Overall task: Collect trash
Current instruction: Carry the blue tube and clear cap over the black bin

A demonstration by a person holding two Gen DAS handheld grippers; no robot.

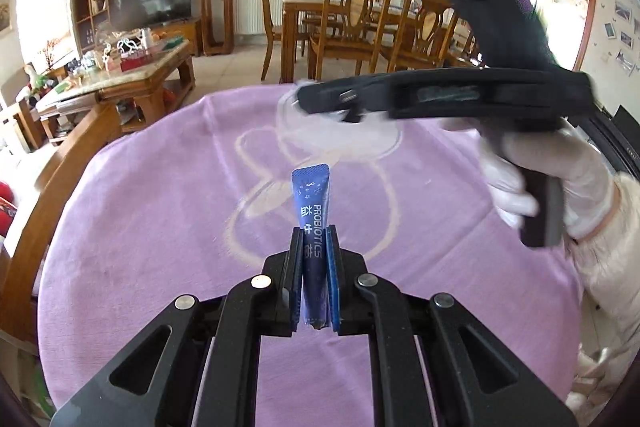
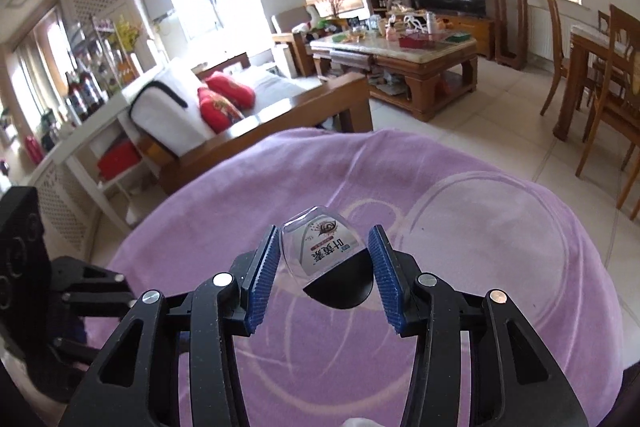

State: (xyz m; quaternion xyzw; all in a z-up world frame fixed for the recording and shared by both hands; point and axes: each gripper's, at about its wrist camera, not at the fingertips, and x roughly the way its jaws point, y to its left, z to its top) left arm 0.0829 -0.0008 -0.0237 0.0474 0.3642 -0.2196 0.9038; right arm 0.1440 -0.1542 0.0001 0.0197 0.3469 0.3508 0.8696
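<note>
Two pieces of trash: one in each hand-held gripper, both lifted clear of the purple cloth on the counter.
Left hand-held gripper: nearly shut, clenched on a blue sachet that stands upright between the pads, its top sticking out above them.
Right hand-held gripper: part open, its blue pads set against the two sides of a small clear packet with a printed label and a dark lower end.
Gloved hand: seen from the left wrist view, wrapped round the right tool's handle above the far half of the cloth.
Bin: no bin or bag shows in either view, so I cannot tell where the trash goes.
Doing it well: keep both grips firm and the tools apart while carrying. The packet looks slick and rounded, so it could squirt out if the squeeze eases. Release only once each piece is over the container.
</note>
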